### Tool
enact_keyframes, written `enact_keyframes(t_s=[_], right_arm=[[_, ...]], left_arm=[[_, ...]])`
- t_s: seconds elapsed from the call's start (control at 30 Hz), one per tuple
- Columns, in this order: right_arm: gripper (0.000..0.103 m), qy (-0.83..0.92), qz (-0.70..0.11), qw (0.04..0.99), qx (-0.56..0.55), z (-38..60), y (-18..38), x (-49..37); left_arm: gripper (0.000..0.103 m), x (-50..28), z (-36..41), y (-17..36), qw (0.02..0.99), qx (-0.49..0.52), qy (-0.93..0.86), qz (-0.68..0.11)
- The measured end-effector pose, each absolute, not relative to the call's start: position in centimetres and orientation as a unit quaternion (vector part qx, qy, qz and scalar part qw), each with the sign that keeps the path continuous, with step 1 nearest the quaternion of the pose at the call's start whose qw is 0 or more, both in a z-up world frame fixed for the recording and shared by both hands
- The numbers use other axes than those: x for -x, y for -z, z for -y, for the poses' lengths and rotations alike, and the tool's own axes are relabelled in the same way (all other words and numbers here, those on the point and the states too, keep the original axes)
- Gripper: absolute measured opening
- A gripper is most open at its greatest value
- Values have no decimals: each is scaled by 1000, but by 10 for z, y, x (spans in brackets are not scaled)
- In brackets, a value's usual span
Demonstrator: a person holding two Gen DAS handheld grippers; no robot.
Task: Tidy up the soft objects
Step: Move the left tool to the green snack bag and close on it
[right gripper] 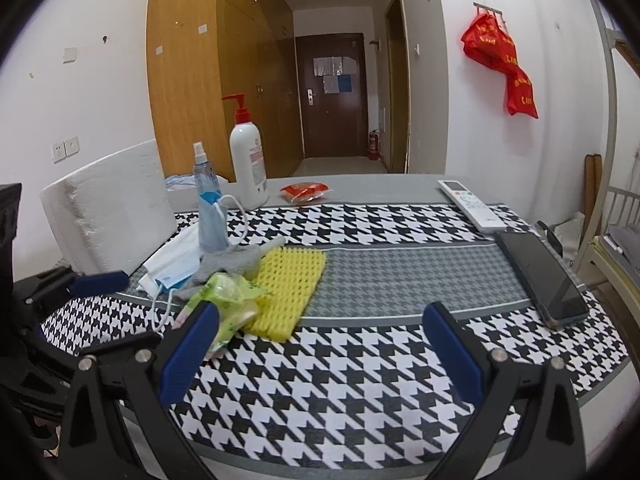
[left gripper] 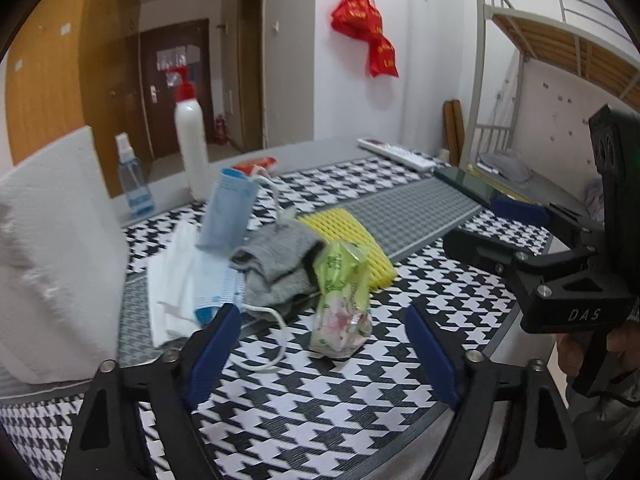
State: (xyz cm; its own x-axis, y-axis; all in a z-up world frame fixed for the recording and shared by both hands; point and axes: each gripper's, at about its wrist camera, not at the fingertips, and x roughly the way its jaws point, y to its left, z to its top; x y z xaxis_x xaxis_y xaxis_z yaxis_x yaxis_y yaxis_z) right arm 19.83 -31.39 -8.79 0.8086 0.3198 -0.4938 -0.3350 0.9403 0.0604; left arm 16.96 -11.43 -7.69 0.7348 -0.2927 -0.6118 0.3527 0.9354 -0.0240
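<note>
Both grippers hover low over the houndstooth tablecloth (right gripper: 340,364), and both sets of blue fingers are spread wide with nothing between them. The left gripper (left gripper: 324,344) lines up squarely on the green tissue pack (left gripper: 342,300), which stands on end just in front of the pile. My read: that pack is the pick in hand.

To do it well, the left gripper should ease forward until the pads straddle the pack's middle, then close gently. It is soft film and will squash or tip if nudged at the top. It looks tall and narrow, so a push from one finger alone could topple it.

Watch the white ear loop (left gripper: 276,336) trailing right beside the pack on its left; it lies near the left finger's path and could get caught up. Just behind the pack sits the grey sock (left gripper: 276,268), with the yellow foam mesh (left gripper: 352,236) to the pack's right rear, touching or nearly so. The face masks (left gripper: 200,284) lie left of the sock, one of them propped upright.

The right gripper (right gripper: 320,344) waits to the pack's right, over bare cloth. Further behind the pack stand a white pump bottle (right gripper: 249,160) and a blue spray bottle (right gripper: 205,176); a paper towel roll (right gripper: 108,208) is far left, and a remote (right gripper: 470,204) and phone (right gripper: 540,276) well off right.
</note>
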Motion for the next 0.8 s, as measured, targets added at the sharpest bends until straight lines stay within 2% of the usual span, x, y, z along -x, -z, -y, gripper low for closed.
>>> enact_keyframes(t_s=[0.17,0.43,0.5,0.67,0.8], right_arm=[[103,-172,-264,949,6,321,92,-208],[103,-179,-274,945,1,325,95,-220],[103,-181,-276,944,4,324,96,-221],[103,-182,-286,941,10,324,97,-227],[103,-184,-289,939,11,324,96,-229]], left_arm=[[66,-176,128,84,919,-66,180,-345],[61,-187,139,89,911,-80,175,-364],[52,-191,139,92,909,-80,166,-374],[46,-195,145,98,900,-83,175,-391],[34,-197,145,98,900,-78,177,-391]])
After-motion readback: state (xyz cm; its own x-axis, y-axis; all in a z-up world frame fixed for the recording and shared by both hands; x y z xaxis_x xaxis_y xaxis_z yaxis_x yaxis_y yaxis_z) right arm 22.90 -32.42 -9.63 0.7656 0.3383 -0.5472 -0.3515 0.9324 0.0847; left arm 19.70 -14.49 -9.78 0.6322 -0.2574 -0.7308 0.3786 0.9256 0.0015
